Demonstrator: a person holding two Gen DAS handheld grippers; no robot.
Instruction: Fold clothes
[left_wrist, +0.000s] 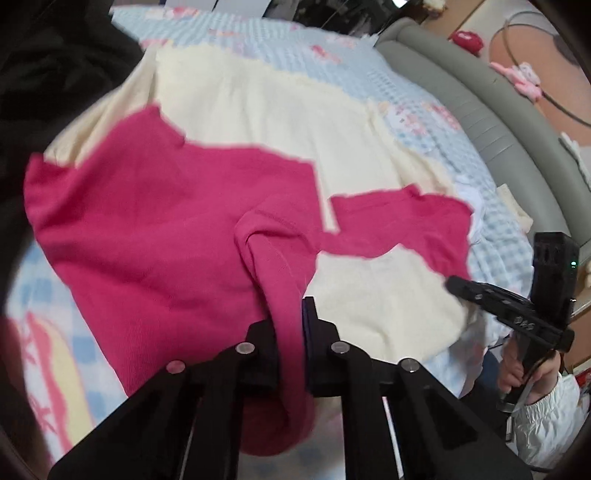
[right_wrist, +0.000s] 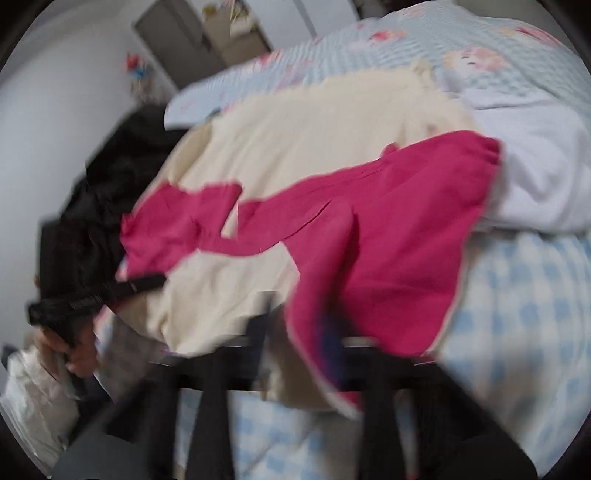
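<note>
Two grippers (left_wrist: 290, 354) (left_wrist: 456, 286) are seen, one pink top (left_wrist: 155, 236), one cream cloth (left_wrist: 266, 110) under it, one dark piece of clothing (left_wrist: 48, 62), one blue checked blanket (left_wrist: 491, 236) and one hand (left_wrist: 524, 373) in a white sleeve (left_wrist: 554, 417)

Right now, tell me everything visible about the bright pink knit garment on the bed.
The bright pink knit garment is soft, fine-ribbed fabric, crumpled and partly spread, not yet folded. It lies over a cream garment on the blue checked bedspread. One strip, perhaps a sleeve, trails toward the right gripper. A bunched fold is pinched in the left gripper. Whether the right gripper holds it is unclear.
</note>
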